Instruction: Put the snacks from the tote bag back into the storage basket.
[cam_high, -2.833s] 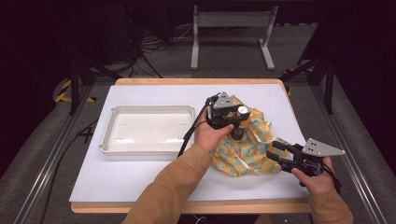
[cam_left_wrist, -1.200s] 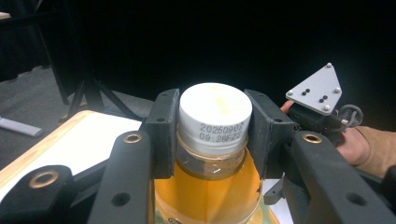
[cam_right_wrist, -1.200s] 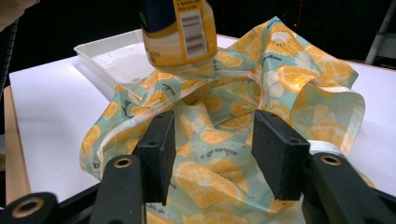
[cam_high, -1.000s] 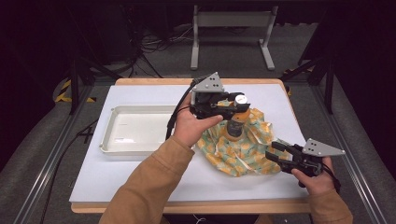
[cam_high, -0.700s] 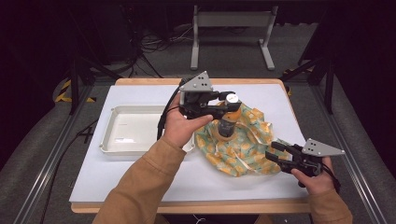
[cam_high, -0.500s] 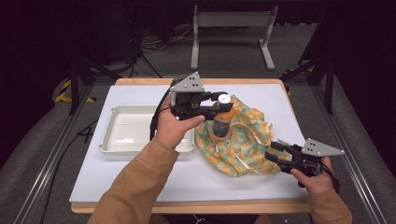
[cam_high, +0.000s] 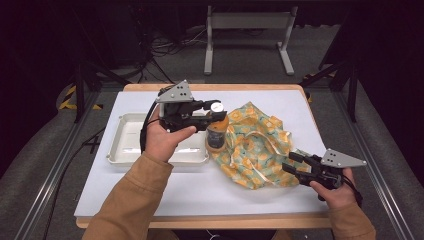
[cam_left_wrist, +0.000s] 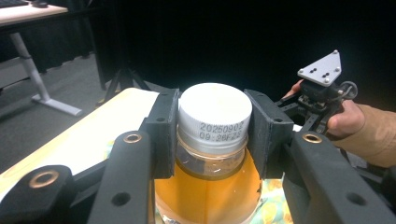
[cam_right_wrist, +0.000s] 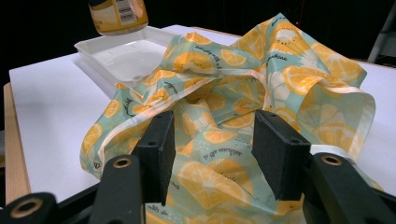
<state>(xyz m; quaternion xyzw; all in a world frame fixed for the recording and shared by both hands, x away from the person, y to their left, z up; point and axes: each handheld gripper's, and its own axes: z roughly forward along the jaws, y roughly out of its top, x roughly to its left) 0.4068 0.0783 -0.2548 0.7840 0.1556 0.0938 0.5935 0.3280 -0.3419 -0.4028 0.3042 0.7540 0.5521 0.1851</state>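
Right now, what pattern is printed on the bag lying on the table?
Orange citrus slices on pale teal, with a cream trim; the bag shows best in the right gripper view.

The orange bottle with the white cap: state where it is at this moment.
In the high view the bottle hangs clamped at its neck in the left gripper, left of centre, between the white tray and the lemon-print bag.

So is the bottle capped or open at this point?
Capped. The bottle has its white cap screwed on, with a printed date code showing, and the left tongs grip it at the neck.
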